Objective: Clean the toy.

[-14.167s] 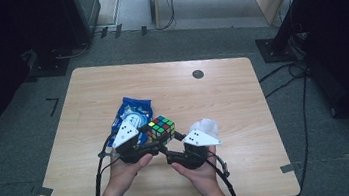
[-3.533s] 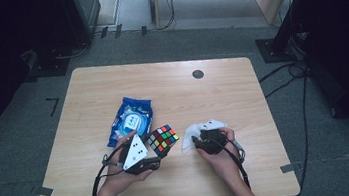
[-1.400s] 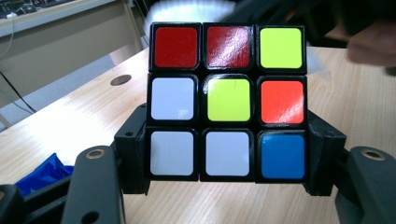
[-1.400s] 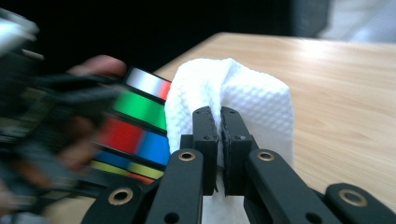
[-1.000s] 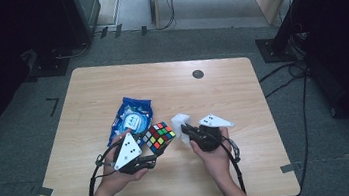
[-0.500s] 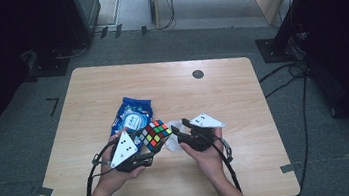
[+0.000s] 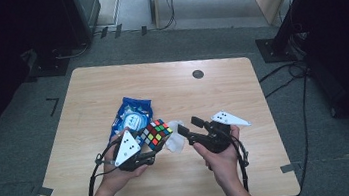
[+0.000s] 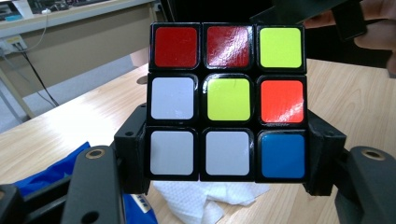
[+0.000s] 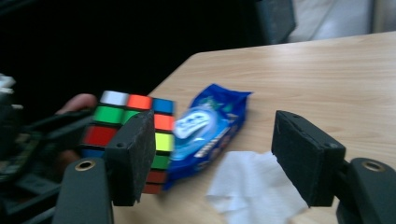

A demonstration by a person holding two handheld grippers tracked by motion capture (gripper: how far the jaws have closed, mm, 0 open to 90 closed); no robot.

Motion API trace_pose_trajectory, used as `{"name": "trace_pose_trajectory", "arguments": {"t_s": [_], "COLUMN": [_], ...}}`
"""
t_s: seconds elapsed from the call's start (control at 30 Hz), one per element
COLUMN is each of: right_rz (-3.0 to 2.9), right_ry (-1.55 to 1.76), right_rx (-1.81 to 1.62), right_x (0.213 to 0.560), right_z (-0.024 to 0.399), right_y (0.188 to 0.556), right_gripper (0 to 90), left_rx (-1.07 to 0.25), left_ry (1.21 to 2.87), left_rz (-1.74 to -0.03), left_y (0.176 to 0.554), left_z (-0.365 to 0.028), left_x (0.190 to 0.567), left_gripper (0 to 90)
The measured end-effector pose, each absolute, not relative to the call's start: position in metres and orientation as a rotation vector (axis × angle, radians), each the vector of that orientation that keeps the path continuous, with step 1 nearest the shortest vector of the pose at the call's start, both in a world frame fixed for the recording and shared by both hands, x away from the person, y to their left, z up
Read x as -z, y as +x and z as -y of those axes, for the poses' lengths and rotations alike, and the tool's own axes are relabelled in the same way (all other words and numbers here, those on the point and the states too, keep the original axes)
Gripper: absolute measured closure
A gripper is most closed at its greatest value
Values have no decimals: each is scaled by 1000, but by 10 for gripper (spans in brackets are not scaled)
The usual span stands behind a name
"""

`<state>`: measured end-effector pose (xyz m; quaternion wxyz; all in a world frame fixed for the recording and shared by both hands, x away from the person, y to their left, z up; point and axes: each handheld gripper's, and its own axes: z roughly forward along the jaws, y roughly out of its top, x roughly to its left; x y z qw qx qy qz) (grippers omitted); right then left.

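Observation:
My left gripper (image 7: 153, 142) is shut on a Rubik's cube (image 7: 155, 133) and holds it just above the wooden table (image 7: 223, 97). In the left gripper view its jaws clamp the cube (image 8: 229, 100) by both sides, with the white, yellow and red face toward the camera. My right gripper (image 7: 189, 125) hovers open to the right of the cube; its jaws have just been opening and nothing is between them. A crumpled white tissue (image 7: 176, 142) lies on the table below the cube. In the right gripper view the tissue (image 9: 252, 189) sits under the open right gripper (image 9: 219, 158).
A blue wet-wipe packet (image 7: 132, 116) lies flat behind the cube, close to the tissue. A black round grommet (image 7: 198, 74) marks the table's far side. Cables and black stands (image 7: 282, 44) surround the table on the grey floor.
The right gripper's jaws have spread apart and it has lifted a little. The white tissue it carried now lies on the table beside the cube. The left hand has stayed put.

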<state>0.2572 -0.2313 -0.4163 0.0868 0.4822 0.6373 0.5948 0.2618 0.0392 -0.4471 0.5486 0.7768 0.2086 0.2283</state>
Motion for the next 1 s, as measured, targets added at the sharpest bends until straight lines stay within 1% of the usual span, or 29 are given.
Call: {"name": "trace_pose_trajectory", "arguments": {"t_s": [0.27, 0.4, 0.57, 0.63, 0.7, 0.83, 1.0], "right_rz": [-2002, -2018, -2022, -2017, -1996, -1998, -1890], "right_ry": [1448, 1458, 1492, 1514, 1536, 1544, 1523], "right_rx": [-1872, -1862, -1861, -1872, -1897, -1874, -1819], "right_x": [420, 423, 429, 430, 431, 432, 425], "right_z": [207, 199, 195, 195, 197, 198, 218], "right_y": [253, 253, 254, 253, 254, 254, 259], "right_gripper": [231, 227, 270, 329, 346, 348, 348], "left_rx": [-576, -578, -581, -589, -575, -553, -532], "left_ry": [1830, 1830, 1822, 1820, 1820, 1834, 1839], "left_rz": [-510, -506, -480, -480, -486, -491, -532], "left_y": [257, 254, 248, 247, 249, 251, 254], "left_z": [-31, -25, -18, -17, -17, -15, -22], "left_x": [451, 451, 451, 451, 453, 454, 453], "left_gripper": [338, 338, 337, 337, 337, 332, 195]}}
